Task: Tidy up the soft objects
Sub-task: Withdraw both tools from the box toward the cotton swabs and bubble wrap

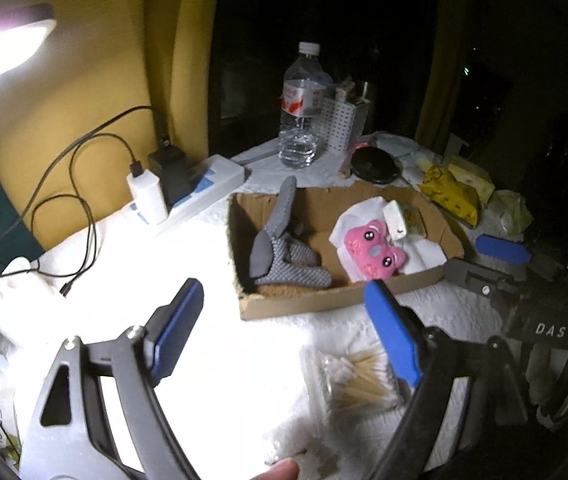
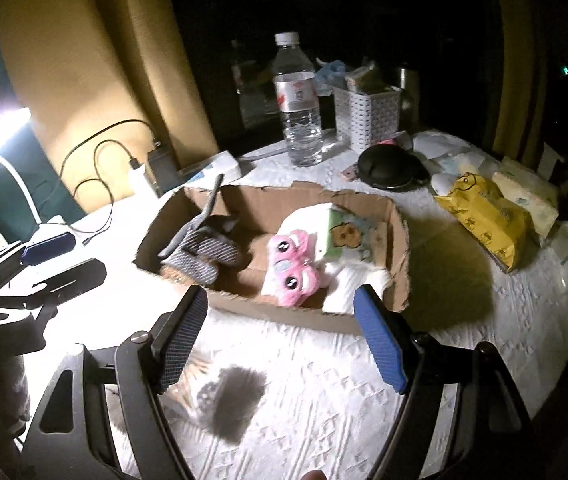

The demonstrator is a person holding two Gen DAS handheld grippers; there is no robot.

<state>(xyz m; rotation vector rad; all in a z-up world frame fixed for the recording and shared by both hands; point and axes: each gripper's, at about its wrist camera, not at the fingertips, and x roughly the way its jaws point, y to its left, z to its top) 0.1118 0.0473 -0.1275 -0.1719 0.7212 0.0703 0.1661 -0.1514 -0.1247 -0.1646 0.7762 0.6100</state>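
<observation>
Both grippers spread wide, nothing in either one.

Left gripper (image 1: 287, 332) hangs over the white cloth (image 1: 220, 280) with a pack of cotton swabs (image 1: 357, 376) just under its right finger; my right gripper (image 2: 280, 336) is empty too. Straight ahead of both sits the cardboard box (image 2: 303, 318), holding the grey glove (image 1: 284, 264), pink plush (image 1: 373, 250) and white cloths.

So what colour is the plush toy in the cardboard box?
Pink plush toy, with dark eyes; clearest in the left wrist view.
</observation>
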